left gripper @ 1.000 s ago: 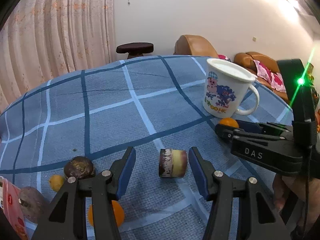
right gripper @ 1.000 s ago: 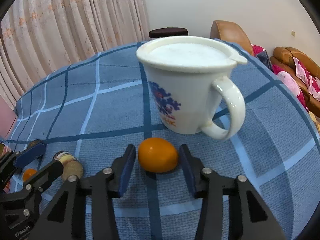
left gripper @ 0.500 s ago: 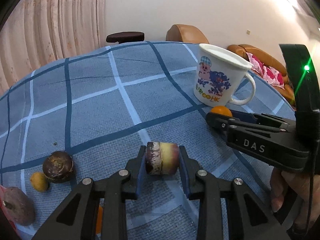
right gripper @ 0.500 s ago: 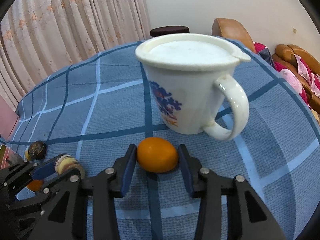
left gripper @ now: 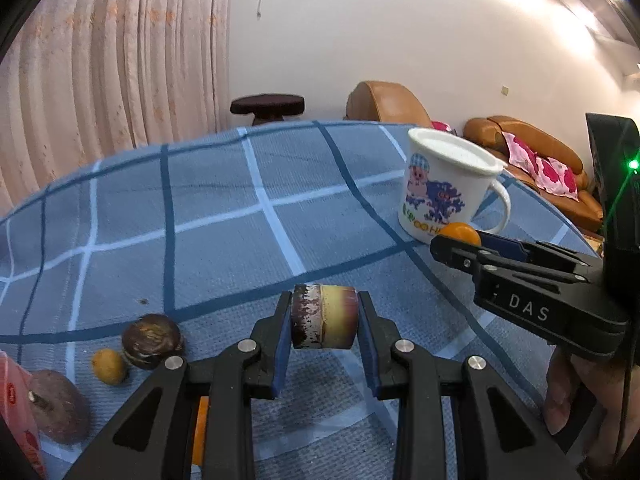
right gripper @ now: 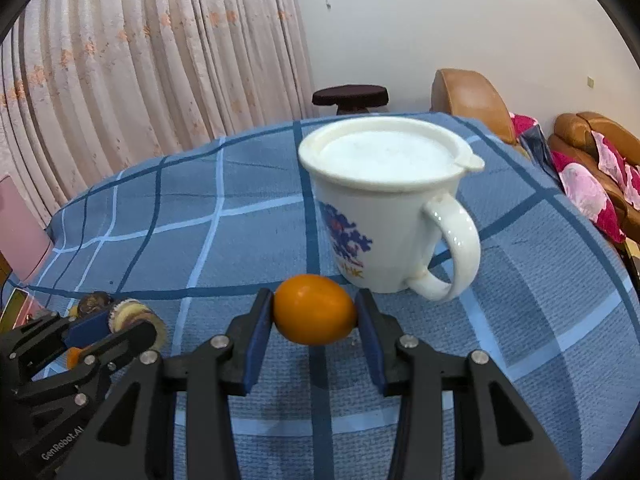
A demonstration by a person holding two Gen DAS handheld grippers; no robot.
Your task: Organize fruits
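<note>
left gripper (left gripper: 323,322) pinches cut fruit piece (left gripper: 323,316); right gripper (right gripper: 315,314) pinches orange fruit (right gripper: 315,309) just beside mug (right gripper: 384,208)

"DAS" is printed on the right gripper (left gripper: 456,240), and "GenRobot.AI" on the left gripper (right gripper: 132,322).

A short brown-and-yellow cylinder piece (left gripper: 323,317) lies on its side, pinched between blue pads, and an oval orange fruit (right gripper: 315,309) is pinched likewise just before the mug. To the left, a dark round fruit (left gripper: 151,341) touches a small yellow one (left gripper: 108,366), a dull brown fruit (left gripper: 60,406) nearby.
</note>
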